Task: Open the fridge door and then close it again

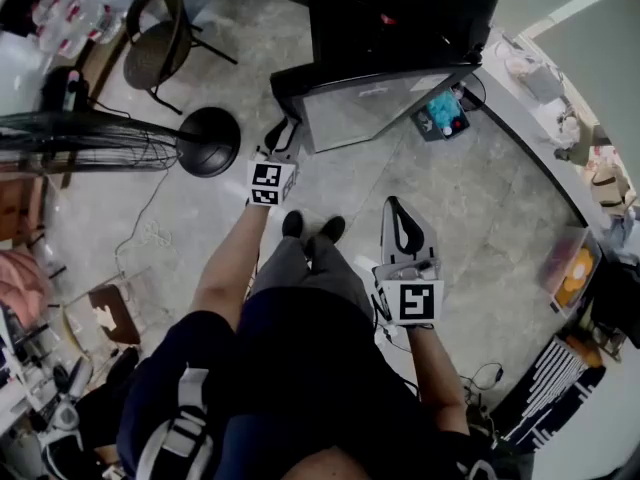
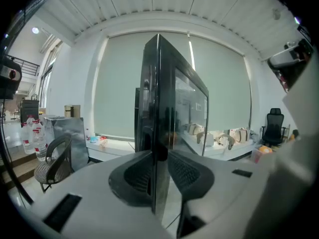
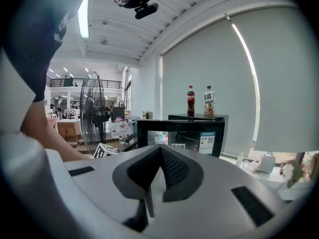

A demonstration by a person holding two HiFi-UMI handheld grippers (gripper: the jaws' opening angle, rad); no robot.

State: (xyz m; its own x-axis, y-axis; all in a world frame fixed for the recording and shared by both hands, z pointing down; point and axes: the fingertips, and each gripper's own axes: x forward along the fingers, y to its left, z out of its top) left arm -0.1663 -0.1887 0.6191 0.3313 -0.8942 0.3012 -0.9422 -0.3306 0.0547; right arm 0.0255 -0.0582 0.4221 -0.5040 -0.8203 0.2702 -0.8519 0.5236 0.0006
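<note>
The small black fridge [image 1: 400, 18] stands ahead of me with its glass door [image 1: 380, 103] swung open toward me. My left gripper [image 1: 288, 128] is at the door's free edge. In the left gripper view the door's edge [image 2: 158, 108] runs upright between the pads [image 2: 134, 176], which lie against it on both sides. My right gripper [image 1: 393, 203] hangs lower right, away from the fridge, shut with nothing in it. The right gripper view looks over the closed jaws [image 3: 160, 151] at the fridge [image 3: 182, 133], with two bottles [image 3: 191, 101] on top.
A standing fan [image 1: 90, 143] with a round black base [image 1: 208, 141] is at the left, a dark chair [image 1: 160, 38] behind it. A white counter [image 1: 530, 118] curves along the right. A small blue device [image 1: 443, 116] lies by the door. My feet [image 1: 310, 228] are between the grippers.
</note>
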